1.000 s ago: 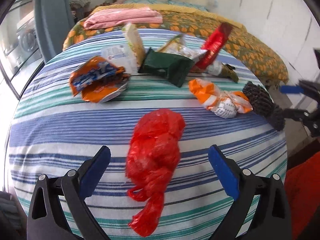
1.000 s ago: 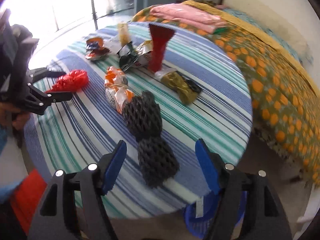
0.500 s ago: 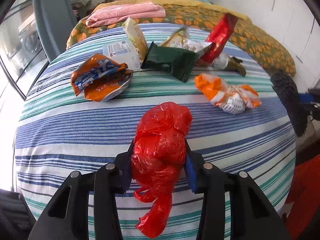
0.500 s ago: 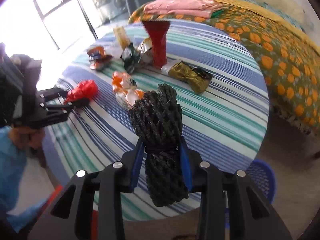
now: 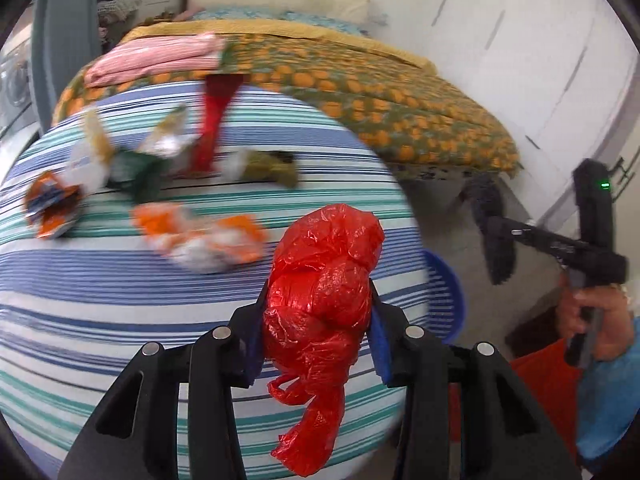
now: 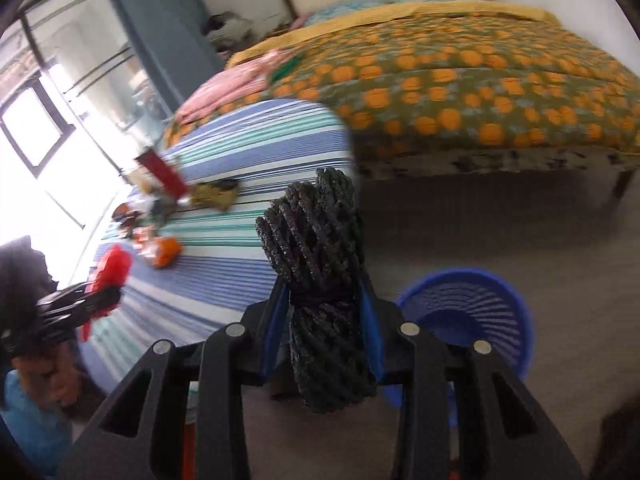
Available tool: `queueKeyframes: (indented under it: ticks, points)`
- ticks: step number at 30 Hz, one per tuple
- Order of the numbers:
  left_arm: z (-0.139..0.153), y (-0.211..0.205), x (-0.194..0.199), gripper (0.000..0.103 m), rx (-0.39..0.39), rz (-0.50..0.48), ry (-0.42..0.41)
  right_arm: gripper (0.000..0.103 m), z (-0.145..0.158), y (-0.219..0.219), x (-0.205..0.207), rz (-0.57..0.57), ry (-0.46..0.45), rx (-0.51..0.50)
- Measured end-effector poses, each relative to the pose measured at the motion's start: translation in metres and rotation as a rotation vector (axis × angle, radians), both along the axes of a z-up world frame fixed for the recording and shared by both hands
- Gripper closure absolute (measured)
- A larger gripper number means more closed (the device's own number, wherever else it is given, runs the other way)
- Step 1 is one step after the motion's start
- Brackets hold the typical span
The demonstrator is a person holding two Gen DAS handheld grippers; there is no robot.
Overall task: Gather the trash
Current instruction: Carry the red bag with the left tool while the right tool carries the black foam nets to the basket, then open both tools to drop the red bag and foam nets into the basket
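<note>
My left gripper (image 5: 318, 334) is shut on a crumpled red plastic bag (image 5: 324, 280), held above the right edge of the striped round table (image 5: 120, 280). My right gripper (image 6: 322, 330) is shut on a bundle of black foam netting (image 6: 320, 248), carried past the table's edge over the floor. A blue mesh basket (image 6: 468, 312) stands on the floor just right of that bundle; its rim (image 5: 446, 284) shows beyond the table in the left wrist view. The right gripper with the netting (image 5: 490, 232) also appears at the far right there, and the left gripper with the red bag (image 6: 110, 272) at the left of the right wrist view.
Several wrappers lie on the table: an orange-white one (image 5: 200, 240), an orange-blue one (image 5: 50, 208), a green one (image 5: 136, 172), a red pouch (image 5: 212, 120), an olive one (image 5: 272, 168). A bed with an orange-patterned cover (image 6: 480, 92) stands behind. A person's hand (image 5: 596, 316) grips the right tool.
Both grippers closed, the left on the red bag and the right on the black netting, lifted them off the table and swung right toward the blue basket on the floor.
</note>
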State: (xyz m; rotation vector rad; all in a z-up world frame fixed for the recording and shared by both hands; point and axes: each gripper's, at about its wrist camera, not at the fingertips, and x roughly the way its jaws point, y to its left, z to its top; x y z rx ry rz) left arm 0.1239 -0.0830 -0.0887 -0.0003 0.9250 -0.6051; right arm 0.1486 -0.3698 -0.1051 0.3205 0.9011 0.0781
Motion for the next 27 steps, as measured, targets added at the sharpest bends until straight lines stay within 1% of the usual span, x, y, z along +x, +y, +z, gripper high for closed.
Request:
queueKeyframes:
  ticks: [3, 4, 5, 7, 9, 12, 18, 20, 21, 22, 23, 24, 25, 27]
  points:
    - [0.003, -0.055, -0.015, 0.061, -0.027, -0.079, 0.011, 0.069, -0.014, -0.031, -0.006, -0.069, 0.007, -0.089]
    - [0.002, -0.078, -0.022, 0.061, -0.032, -0.113, 0.021, 0.069, -0.023, -0.042, -0.008, -0.095, 0.017, -0.107]
    - [0.000, -0.092, -0.025, 0.061, -0.031, -0.134, 0.027, 0.069, -0.031, -0.051, -0.011, -0.112, 0.025, -0.112]
    - [-0.009, -0.133, -0.034, 0.061, -0.014, -0.178, 0.043, 0.069, -0.050, -0.074, -0.020, -0.153, 0.040, -0.104]
    - [-0.024, -0.169, -0.040, 0.061, 0.002, -0.208, 0.065, 0.069, -0.065, -0.094, -0.029, -0.186, 0.054, -0.073]
    - [-0.049, -0.216, -0.039, 0.061, 0.027, -0.231, 0.083, 0.069, -0.076, -0.113, -0.033, -0.211, 0.067, -0.032]
    - [-0.098, -0.265, -0.017, 0.060, 0.059, -0.213, 0.112, 0.069, -0.082, -0.130, -0.029, -0.250, 0.075, -0.009]
    - [-0.109, -0.273, -0.007, 0.059, 0.071, -0.208, 0.120, 0.068, -0.085, -0.136, -0.027, -0.266, 0.079, 0.005]
    - [-0.115, -0.277, -0.002, 0.059, 0.076, -0.207, 0.123, 0.065, -0.087, -0.140, -0.025, -0.274, 0.077, 0.020]
    - [-0.121, -0.281, 0.003, 0.055, 0.084, -0.199, 0.125, 0.063, -0.089, -0.144, -0.024, -0.282, 0.078, 0.030]
    - [-0.129, -0.286, 0.009, 0.042, 0.091, -0.196, 0.135, 0.061, -0.091, -0.148, -0.022, -0.293, 0.081, 0.036]
    - [-0.133, -0.284, 0.012, 0.036, 0.090, -0.192, 0.143, 0.052, -0.092, -0.150, -0.021, -0.301, 0.083, 0.041]
    - [-0.137, -0.285, 0.016, 0.030, 0.085, -0.187, 0.151, 0.049, -0.093, -0.153, -0.020, -0.311, 0.084, 0.046]
    - [-0.143, -0.289, 0.023, 0.029, 0.091, -0.178, 0.159, 0.049, -0.093, -0.159, -0.020, -0.329, 0.076, 0.074]
